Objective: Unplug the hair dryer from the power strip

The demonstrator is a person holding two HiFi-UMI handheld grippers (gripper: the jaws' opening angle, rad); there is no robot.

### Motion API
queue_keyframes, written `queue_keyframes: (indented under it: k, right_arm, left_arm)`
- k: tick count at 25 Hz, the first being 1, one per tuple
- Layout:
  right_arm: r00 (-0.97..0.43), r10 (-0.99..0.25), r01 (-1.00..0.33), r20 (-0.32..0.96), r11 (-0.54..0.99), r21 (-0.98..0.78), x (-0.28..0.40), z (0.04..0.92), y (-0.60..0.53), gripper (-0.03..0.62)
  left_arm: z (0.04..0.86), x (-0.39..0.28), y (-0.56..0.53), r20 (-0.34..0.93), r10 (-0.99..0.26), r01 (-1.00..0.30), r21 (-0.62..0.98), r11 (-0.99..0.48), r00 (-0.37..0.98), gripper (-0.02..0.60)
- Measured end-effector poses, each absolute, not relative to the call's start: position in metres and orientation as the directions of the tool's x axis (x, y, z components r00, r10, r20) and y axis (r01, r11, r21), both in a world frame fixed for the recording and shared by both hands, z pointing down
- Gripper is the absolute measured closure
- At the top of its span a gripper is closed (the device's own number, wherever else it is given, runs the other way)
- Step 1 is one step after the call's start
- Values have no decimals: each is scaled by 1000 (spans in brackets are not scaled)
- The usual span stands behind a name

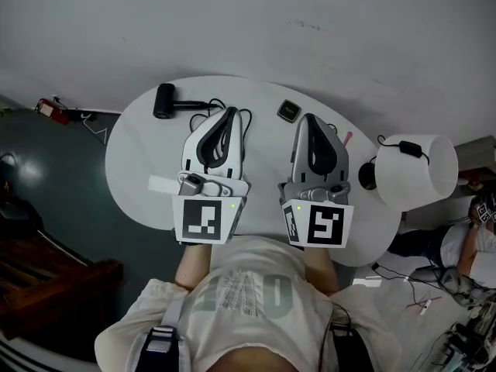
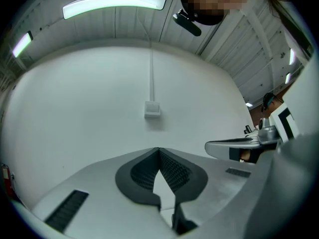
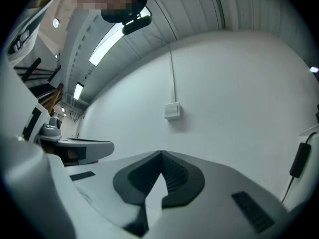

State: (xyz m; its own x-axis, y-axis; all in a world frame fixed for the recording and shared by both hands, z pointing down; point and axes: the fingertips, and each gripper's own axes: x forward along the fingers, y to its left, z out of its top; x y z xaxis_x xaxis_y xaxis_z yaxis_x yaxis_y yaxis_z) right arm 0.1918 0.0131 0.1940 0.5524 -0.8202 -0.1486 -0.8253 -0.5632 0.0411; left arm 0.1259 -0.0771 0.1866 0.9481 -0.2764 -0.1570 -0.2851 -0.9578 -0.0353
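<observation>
A black hair dryer (image 1: 164, 101) lies at the far left of the white rounded table (image 1: 132, 153). Its black cord (image 1: 203, 105) runs right and disappears under my left gripper (image 1: 229, 115). A flat white piece (image 1: 162, 184) shows beside that gripper; I cannot tell whether it is the power strip. Both grippers are held above the table and point away from me. The left gripper (image 2: 159, 150) is shut with nothing in it and faces a bare white wall. My right gripper (image 1: 310, 119) is shut and empty as well (image 3: 161, 154).
A small dark square object (image 1: 288, 111) lies between the gripper tips. A white lampshade (image 1: 418, 169) on a black base stands at the table's right edge. A pink item (image 1: 348, 138) lies near it. A wall box (image 2: 152, 108) hangs on the wall ahead. Cables lie on the floor at the right.
</observation>
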Motion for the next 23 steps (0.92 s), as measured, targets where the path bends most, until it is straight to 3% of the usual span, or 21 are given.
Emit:
queue_keyframes:
  k: [23]
  right_arm:
    - [587,-804,-800,-95,-594,81,204,207,11,589]
  left_arm:
    - [191,128,-83,-152,-298,-308,-41,-951,942,575]
